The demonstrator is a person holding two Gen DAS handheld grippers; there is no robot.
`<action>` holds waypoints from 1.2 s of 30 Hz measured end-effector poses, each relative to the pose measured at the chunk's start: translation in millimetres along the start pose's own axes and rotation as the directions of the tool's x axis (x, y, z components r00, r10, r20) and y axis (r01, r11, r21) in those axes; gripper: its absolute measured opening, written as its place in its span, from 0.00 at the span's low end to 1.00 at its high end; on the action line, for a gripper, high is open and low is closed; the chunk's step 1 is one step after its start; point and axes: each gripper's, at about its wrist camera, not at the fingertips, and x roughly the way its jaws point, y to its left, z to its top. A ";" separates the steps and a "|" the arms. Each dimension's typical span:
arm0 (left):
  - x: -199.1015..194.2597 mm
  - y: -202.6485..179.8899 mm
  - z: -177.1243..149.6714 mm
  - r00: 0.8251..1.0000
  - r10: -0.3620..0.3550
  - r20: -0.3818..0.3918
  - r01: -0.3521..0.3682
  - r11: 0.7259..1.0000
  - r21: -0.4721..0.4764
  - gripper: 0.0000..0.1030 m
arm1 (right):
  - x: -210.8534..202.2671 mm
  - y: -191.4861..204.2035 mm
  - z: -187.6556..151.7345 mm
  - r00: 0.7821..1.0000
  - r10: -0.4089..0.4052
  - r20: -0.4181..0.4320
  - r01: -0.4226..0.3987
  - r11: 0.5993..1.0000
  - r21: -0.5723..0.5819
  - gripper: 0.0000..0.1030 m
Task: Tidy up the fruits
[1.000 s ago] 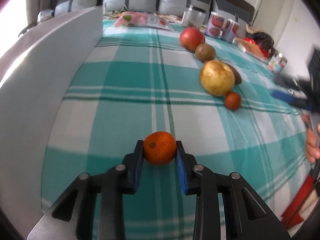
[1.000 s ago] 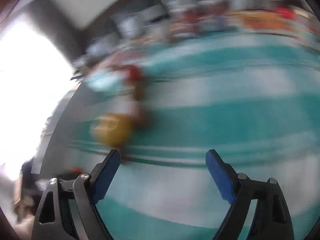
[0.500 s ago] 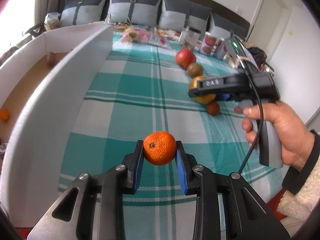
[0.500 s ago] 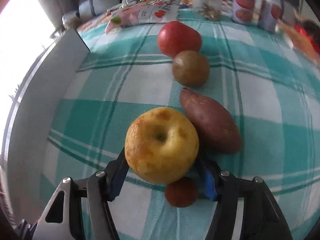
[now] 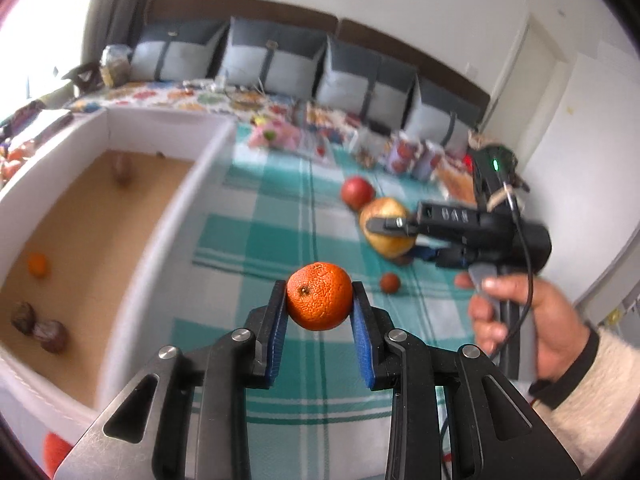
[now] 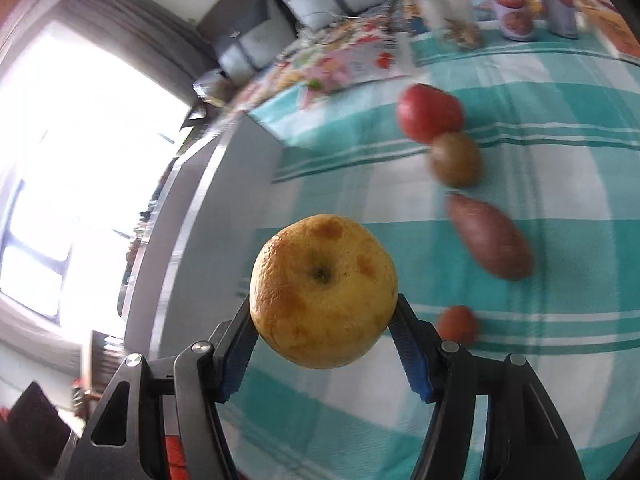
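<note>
My left gripper [image 5: 319, 306] is shut on an orange [image 5: 319, 296] and holds it in the air to the right of the white box [image 5: 168, 216]. My right gripper [image 6: 324, 320] is shut on a yellow apple [image 6: 323, 292], lifted above the checked cloth; it also shows in the left wrist view [image 5: 390, 229]. On the cloth lie a red apple [image 6: 430, 111], a kiwi [image 6: 455, 159], a sweet potato [image 6: 490, 237] and a small red-brown fruit [image 6: 457, 325]. The box holds a small orange [image 5: 37, 265] and several dark fruits [image 5: 50, 335].
The white box wall [image 6: 192, 216] stands left of the cloth. Tins [image 6: 512, 4], a jar [image 6: 448, 8] and printed packets [image 5: 280, 136] line the far edge, with grey cushions [image 5: 280, 64] behind. The person's hand [image 5: 528, 312] holds the right gripper at the right.
Both grippers have risen. The right gripper closed on the yellow apple and lifted it off the cloth. The left gripper carried the orange higher, and the inside of the box came into view.
</note>
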 end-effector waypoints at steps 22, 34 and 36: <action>17.1 171.2 -7.4 0.926 0.292 -0.239 -0.344 0.914 -0.214 0.30 | 133.6 273.0 -52.5 0.968 0.016 -0.249 -0.141 0.859 -0.493 0.62; 2.7 153.1 -13.8 0.907 0.374 -0.193 -0.405 0.901 -0.154 0.72 | 155.9 284.1 -83.5 0.974 -0.125 -0.192 -0.034 0.750 -0.660 0.75; -6.3 146.1 -10.9 0.911 0.382 -0.158 -0.405 0.901 -0.156 0.73 | 139.6 284.3 -78.0 0.985 -0.085 -0.153 -0.036 0.759 -0.650 0.87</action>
